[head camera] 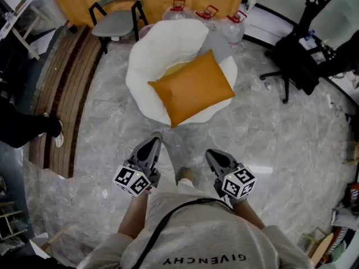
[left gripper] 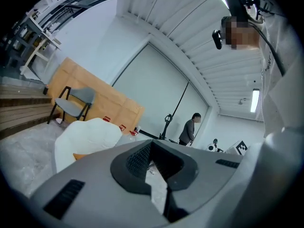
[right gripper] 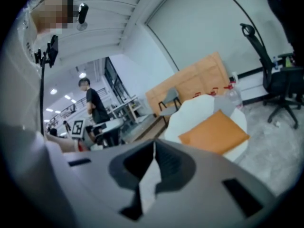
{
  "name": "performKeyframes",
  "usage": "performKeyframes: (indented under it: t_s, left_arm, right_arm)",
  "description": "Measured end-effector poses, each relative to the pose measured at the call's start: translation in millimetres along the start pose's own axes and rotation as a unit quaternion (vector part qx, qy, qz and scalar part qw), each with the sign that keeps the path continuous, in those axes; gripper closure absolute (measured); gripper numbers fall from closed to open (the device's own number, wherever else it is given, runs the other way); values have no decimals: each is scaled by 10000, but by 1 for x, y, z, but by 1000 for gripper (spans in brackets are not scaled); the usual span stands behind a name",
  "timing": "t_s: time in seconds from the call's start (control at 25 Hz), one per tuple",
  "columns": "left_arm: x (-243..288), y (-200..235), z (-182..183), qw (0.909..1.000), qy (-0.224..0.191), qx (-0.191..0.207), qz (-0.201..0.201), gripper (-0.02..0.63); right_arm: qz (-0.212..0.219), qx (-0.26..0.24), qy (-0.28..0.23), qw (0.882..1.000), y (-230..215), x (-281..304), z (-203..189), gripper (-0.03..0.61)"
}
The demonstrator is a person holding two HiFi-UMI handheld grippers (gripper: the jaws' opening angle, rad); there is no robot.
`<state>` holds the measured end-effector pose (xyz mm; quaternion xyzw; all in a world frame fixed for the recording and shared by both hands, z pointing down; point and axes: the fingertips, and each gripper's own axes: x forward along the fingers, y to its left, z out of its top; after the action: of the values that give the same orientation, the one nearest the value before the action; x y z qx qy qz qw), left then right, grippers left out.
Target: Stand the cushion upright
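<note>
left gripper: clenched, nothing between the jaws; on the near side of the armchair, pointing at it.
right gripper: clenched too, empty; same side of the armchair, just beside the left one.
cushion: orange rectangular fabric cushion lies reclined on the white padded round armchair, one corner hanging over its front rim.
direction: cushion is ahead of both grippers, well apart from each.
long axis: slants across the armchair seat, front-left to back-right in the head view.
nearer hand: left, slightly, by my read; it's closest to the corner at the armchair's front rim.
hidden: cushion underside and what props it. In the left gripper view only an orange sliver shows beside the armchair.
</note>
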<state>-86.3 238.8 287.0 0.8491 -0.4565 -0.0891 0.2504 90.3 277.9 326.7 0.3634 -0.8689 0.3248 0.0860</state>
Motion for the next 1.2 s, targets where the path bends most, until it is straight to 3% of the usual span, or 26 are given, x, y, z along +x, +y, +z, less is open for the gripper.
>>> performKeyframes:
  t_s: [0.16, 0.56, 0.8, 1.2]
  left_arm:
    - [33, 28, 12, 9996, 112, 66, -237, 589]
    - [108, 113, 31, 9984, 472, 83, -302, 588]
    - [135, 152, 3, 9968, 707, -141, -332, 588]
    - [166, 220, -84, 9909, 1246, -300, -402, 588]
  right_arm:
    - [-376, 168, -112, 9991, -22, 12, 7, 560]
    - [-894, 688, -14, 9936, -57, 86, 4, 560]
    - [-1062, 1054, 293, 9883, -76, 120, -36, 560]
    - [-1440, 1594, 505, 9754, -115, 170, -119, 558]
